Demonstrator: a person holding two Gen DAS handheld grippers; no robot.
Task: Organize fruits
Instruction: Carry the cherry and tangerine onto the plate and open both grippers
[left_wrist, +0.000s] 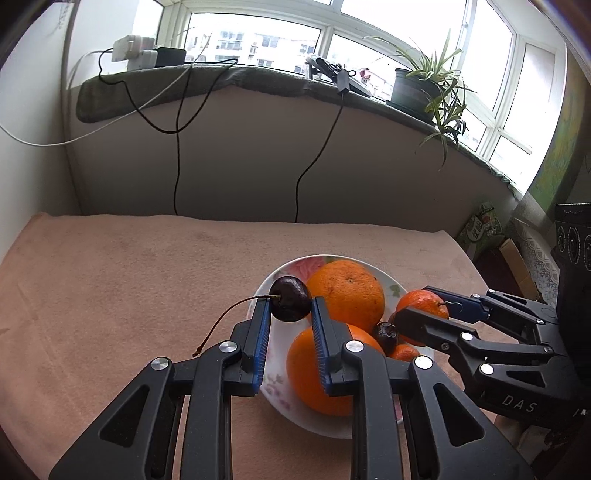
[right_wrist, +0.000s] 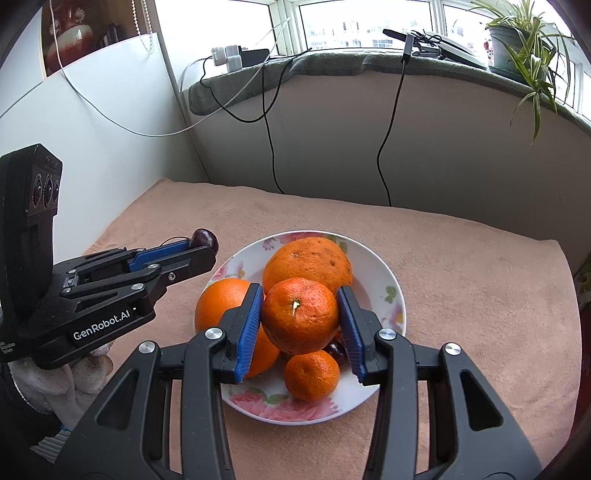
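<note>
A white floral plate (right_wrist: 384, 291) sits on the pink cloth and holds two large oranges (right_wrist: 306, 260), a small mandarin (right_wrist: 312, 376) and a dark cherry (right_wrist: 336, 352). My left gripper (left_wrist: 290, 306) is shut on a dark cherry (left_wrist: 291, 299) with a long stem, held over the plate's left rim; it also shows in the right wrist view (right_wrist: 203, 240). My right gripper (right_wrist: 301, 314) is shut on a mandarin (right_wrist: 300, 314) above the plate; it shows in the left wrist view (left_wrist: 424, 306) too.
The pink cloth (left_wrist: 129, 277) covers the table up to a wall. Black cables (left_wrist: 177, 166) hang from a window ledge with a potted plant (left_wrist: 424, 85). Boxes (left_wrist: 484, 229) stand past the table's right edge.
</note>
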